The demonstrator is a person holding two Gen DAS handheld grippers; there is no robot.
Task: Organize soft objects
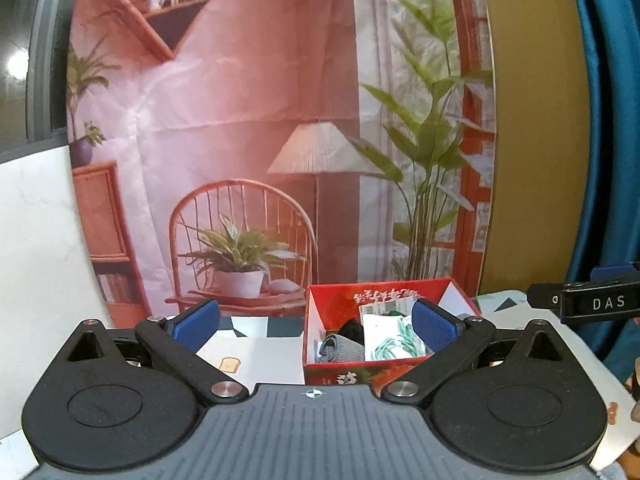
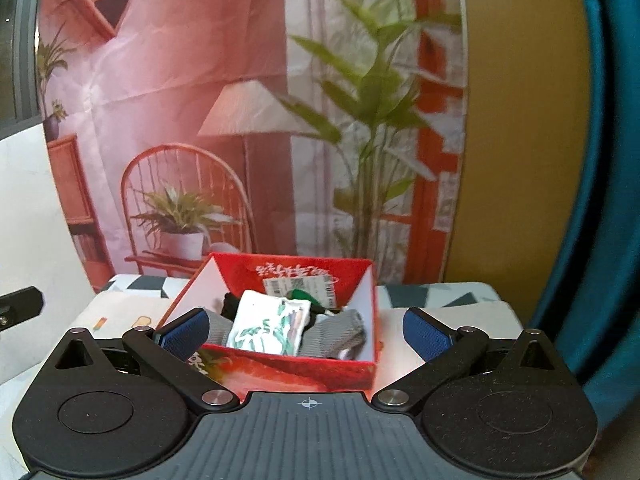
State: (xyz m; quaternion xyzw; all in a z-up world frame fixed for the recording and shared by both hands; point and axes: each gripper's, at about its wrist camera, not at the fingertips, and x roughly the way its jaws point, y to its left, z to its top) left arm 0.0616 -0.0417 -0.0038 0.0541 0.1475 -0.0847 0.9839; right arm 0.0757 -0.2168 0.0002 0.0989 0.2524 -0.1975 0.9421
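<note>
Judging by how things are lying, we are looking at a task that is close to finished: the soft pieces we can see are all sitting inside the one red box [image 2: 288, 372], which is standing open on the patterned tablecloth [image 2: 448, 300] in front of the printed room backdrop [image 2: 160, 80].

Going from the largest down, we are counting one backdrop, one tablecloth and one box. Inside the box we are counting one white sock with green leaf print [image 2: 268, 328] lying on top in the middle, one grey sock [image 2: 344, 336] spreading out under it toward the near wall, and one black item [image 2: 230, 304] peeking out behind; whether that is a single piece we cannot tell. A small dark green bit [image 2: 298, 295] and a barcode label [image 2: 300, 286] are showing at the back wall.

We are holding both tools back from the box and gripping nothing. The left gripper [image 1: 316, 326] is spread wide, one blue pad overlapping the box in its view but, as far as we can judge, not touching the contents. The right gripper [image 2: 306, 330] is spread just as wide, its fingers framing the box.

No loose soft item is showing on the cloth in either view, though the near edges are hidden behind the tools, so what is left may be only a last check.
</note>
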